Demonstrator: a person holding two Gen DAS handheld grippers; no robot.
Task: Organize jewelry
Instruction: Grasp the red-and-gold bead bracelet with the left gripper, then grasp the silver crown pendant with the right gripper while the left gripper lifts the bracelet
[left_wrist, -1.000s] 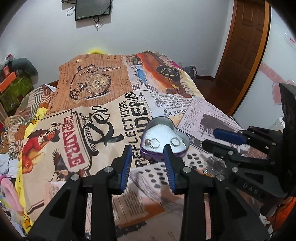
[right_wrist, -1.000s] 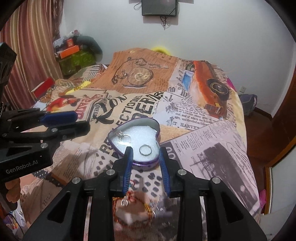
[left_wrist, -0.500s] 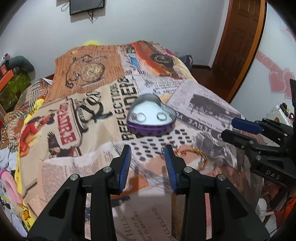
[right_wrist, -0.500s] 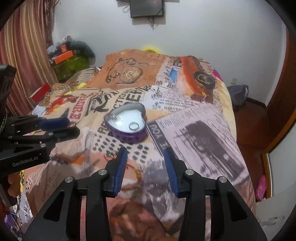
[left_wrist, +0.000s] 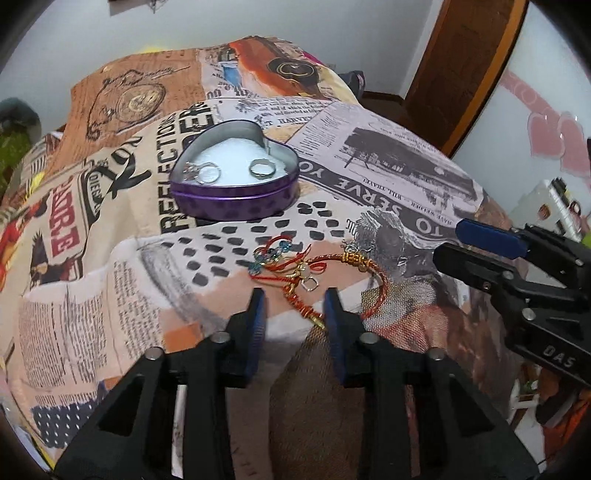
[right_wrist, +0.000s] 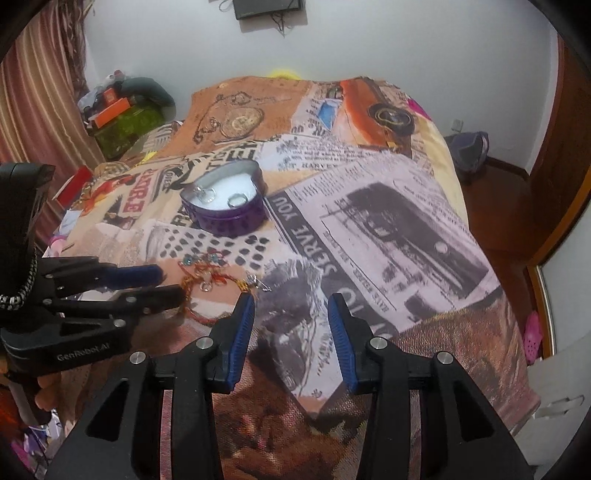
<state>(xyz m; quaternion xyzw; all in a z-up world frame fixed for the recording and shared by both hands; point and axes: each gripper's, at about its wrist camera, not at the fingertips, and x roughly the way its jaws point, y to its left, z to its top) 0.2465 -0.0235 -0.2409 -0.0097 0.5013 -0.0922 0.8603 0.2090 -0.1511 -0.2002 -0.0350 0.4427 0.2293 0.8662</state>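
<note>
A purple heart-shaped tin (left_wrist: 236, 201) (right_wrist: 225, 212) with a white lining stands open on the bed; two silver rings (left_wrist: 261, 169) (right_wrist: 236, 200) lie inside it. A red and gold corded bracelet (left_wrist: 314, 273) (right_wrist: 207, 282) with blue beads lies on the bedspread in front of the tin. My left gripper (left_wrist: 294, 306) is open and empty, its fingertips just short of the bracelet. My right gripper (right_wrist: 291, 314) is open and empty, to the right of the bracelet; it shows at the right of the left wrist view (left_wrist: 469, 243).
The patterned newspaper-print bedspread (right_wrist: 388, 221) covers the bed, which drops off at the right toward a wooden floor and door (left_wrist: 461, 62). Clutter and a green box (right_wrist: 125, 122) sit by the curtain at the far left.
Both grippers have pulled back from the tin toward the near edge of the bed. The bracelet has come into view in front of the left gripper. Both stay open.
</note>
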